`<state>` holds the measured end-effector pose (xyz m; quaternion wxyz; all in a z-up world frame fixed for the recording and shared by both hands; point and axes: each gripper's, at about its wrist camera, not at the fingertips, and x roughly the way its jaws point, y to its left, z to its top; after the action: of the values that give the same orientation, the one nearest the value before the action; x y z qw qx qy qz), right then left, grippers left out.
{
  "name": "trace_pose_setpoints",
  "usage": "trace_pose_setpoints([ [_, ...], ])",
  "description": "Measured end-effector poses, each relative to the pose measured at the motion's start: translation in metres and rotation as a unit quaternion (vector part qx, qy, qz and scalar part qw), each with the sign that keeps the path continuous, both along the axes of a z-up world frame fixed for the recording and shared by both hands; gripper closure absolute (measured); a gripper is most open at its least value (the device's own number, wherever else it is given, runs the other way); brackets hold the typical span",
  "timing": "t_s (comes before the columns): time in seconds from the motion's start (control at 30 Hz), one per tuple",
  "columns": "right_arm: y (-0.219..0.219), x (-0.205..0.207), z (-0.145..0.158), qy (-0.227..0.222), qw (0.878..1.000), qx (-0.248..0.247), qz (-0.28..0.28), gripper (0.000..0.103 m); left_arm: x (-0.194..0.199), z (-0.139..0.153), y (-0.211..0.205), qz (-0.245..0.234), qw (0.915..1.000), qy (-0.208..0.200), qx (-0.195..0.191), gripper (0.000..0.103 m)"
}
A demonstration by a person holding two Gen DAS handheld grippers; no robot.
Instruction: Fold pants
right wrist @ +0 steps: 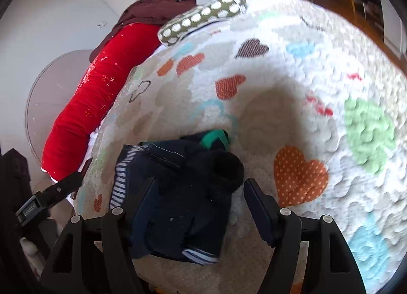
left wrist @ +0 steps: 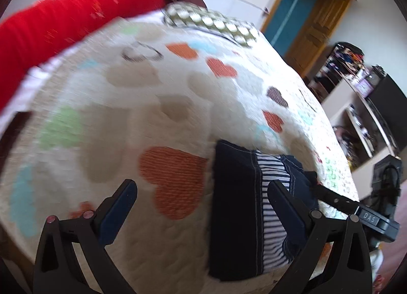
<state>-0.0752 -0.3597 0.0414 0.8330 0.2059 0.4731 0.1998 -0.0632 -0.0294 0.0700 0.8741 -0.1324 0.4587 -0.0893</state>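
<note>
The dark navy pants [left wrist: 236, 207] with a blue-and-white striped lining lie folded into a compact bundle on the heart-patterned quilt [left wrist: 114, 121]. In the right wrist view the pants [right wrist: 178, 200] show a green patch at the far end. My left gripper [left wrist: 201, 197] is open and empty above the bed, its right finger over the pants. My right gripper [right wrist: 199, 192] is open and empty just above the bundle. The right gripper also shows at the left wrist view's right edge [left wrist: 338, 201].
A red bolster pillow [right wrist: 84, 108] and a polka-dot cushion [right wrist: 203, 17] lie at the far side of the bed. A dark maroon cloth [right wrist: 150, 12] lies behind them. Shelves with clutter [left wrist: 356, 106] and a wooden door [left wrist: 313, 22] stand to the right.
</note>
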Motion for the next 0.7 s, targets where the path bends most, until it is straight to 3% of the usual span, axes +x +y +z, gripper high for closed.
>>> trace_pose_setpoints([
  [0.2, -0.005, 0.023, -0.034, 0.037, 0.995, 0.096, -0.003, 0.031, 0.033, -0.052, -0.028, -0.08, 0.9908, 0.079, -0.076, 0.001],
  [0.23, -0.003, 0.025, -0.036, 0.041, 0.993, 0.107, 0.0, 0.043, 0.033, -0.053, -0.031, -0.079, 0.9908, 0.078, -0.078, 0.002],
  [0.27, -0.003, 0.027, -0.036, 0.046, 0.992, 0.117, 0.006, 0.052, 0.032, -0.051, -0.033, -0.083, 0.9905, 0.073, -0.082, 0.02],
  [0.33, -0.002, 0.025, -0.027, 0.038, 0.993, 0.114, 0.014, 0.06, 0.034, -0.042, -0.036, -0.108, 0.9842, 0.078, -0.117, 0.06],
  [0.6, 0.018, 0.069, 0.024, -0.026, 0.997, 0.07, 0.037, 0.064, 0.077, 0.008, -0.033, -0.079, 0.9923, 0.025, -0.092, 0.064],
  [0.7, 0.018, 0.094, 0.017, -0.017, 0.999, 0.046, 0.02, 0.054, 0.1, -0.001, -0.032, -0.051, 0.9973, 0.029, -0.044, 0.055],
])
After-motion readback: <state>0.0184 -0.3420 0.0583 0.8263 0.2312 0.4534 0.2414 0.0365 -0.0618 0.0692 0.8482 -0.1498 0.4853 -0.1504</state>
